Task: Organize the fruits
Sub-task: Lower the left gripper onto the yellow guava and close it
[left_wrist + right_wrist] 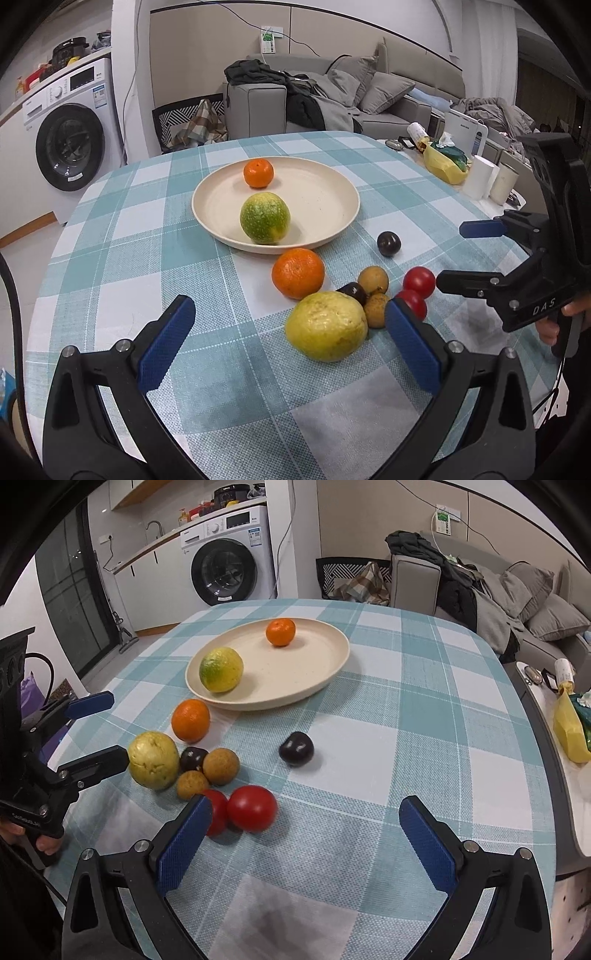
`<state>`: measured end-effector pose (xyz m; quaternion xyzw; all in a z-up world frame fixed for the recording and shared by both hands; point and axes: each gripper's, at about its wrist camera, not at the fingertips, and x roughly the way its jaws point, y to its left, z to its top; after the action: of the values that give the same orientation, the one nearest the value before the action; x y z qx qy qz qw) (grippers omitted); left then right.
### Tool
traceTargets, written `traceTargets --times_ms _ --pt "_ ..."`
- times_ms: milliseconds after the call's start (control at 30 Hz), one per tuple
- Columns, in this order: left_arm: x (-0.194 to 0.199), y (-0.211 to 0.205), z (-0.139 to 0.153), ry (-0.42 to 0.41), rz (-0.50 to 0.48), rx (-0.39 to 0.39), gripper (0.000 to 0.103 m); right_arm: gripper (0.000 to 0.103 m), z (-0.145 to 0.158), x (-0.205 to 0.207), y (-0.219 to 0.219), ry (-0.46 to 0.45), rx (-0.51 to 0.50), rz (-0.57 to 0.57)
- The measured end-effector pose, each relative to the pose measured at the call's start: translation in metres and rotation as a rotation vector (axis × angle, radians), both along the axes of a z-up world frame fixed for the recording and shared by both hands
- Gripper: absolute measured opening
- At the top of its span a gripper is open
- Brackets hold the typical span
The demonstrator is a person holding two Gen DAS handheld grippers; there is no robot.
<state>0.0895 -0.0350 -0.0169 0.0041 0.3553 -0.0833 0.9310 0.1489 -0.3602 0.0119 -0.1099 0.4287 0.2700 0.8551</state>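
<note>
While both of your claws hang spread and empty over the counter (pixel 110 229), most of the fruit is not yet sorted: only a small orange (pixel 258 172) and a green-yellow citrus (pixel 265 218) sit in the cream plate (pixel 332 192).

Your left claw (pixel 290 345) opens toward the big yellow guava-like fruit (pixel 327 325), which lies just beside a cluster of a large orange (pixel 298 273), two tan longans (pixel 373 280), a dark plum (pixel 352 292) and two red tomatoes (pixel 419 282). That yellow fruit looks the heaviest piece and has a lumpy skin. Take it across its widest middle, pads level, so it cannot roll out sideways. It will likely bear a firm squeeze, but it touches the small fruit, so expect them to scatter when it lifts.

Your right claw (pixel 306 843) stands open near the tomatoes (pixel 252 808). These look smooth, thin-skinned and soft; close gently around the equator of one, not the top, or you may bruise or split it. The two sit touching, so one pad has to slip between them.

A second dark plum (pixel 296 748) lies alone, well apart from the rest, and seems the easiest pick: small, glossy, probably slippery, with free room on both sides. The longans look light and hard-shelled, but small enough to squirt from the pads.
</note>
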Motion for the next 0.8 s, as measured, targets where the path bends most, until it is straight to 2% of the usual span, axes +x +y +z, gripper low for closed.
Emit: traceTargets --times_ms 600,800 --pt "0.006 0.001 -0.011 0.033 0.008 0.004 0.102 0.103 -0.018 0.002 0.007 0.033 -0.066 0.002" --pt "0.007 0.001 -0.014 0.048 0.002 -0.002 0.102 0.103 -0.020 0.003 0.008 0.031 -0.059 -0.006"
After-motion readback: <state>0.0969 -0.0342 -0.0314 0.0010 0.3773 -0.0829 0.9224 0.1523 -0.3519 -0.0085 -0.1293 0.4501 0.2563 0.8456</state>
